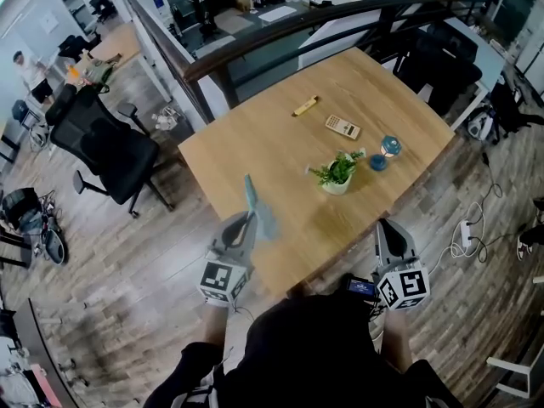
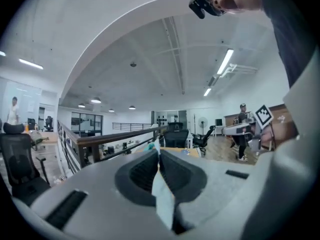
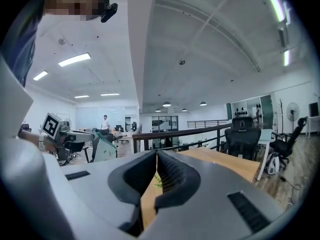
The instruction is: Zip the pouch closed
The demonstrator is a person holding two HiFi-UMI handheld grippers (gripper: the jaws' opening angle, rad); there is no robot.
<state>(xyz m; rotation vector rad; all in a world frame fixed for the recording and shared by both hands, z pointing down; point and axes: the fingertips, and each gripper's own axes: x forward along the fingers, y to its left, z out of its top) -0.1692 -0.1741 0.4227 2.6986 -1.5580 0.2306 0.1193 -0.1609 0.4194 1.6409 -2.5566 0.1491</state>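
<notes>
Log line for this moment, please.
left claw: shut on pouch | right claw: shut, empty | pouch: held over table edge

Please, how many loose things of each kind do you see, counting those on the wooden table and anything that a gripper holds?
Pale blue pouch, clamped in the left gripper: 1
Calculator: 1
Potted plant: 1
Yellow stick-shaped item: 1
Small blue item, too small to identify: 1
Total: 5

A small green plant in a white pot (image 1: 337,174) is set on the light wooden table (image 1: 255,143), a beige calculator (image 1: 342,127) and a slim yellow bar (image 1: 306,106) beyond it; a black office chair (image 1: 106,147) is parked alongside.
</notes>
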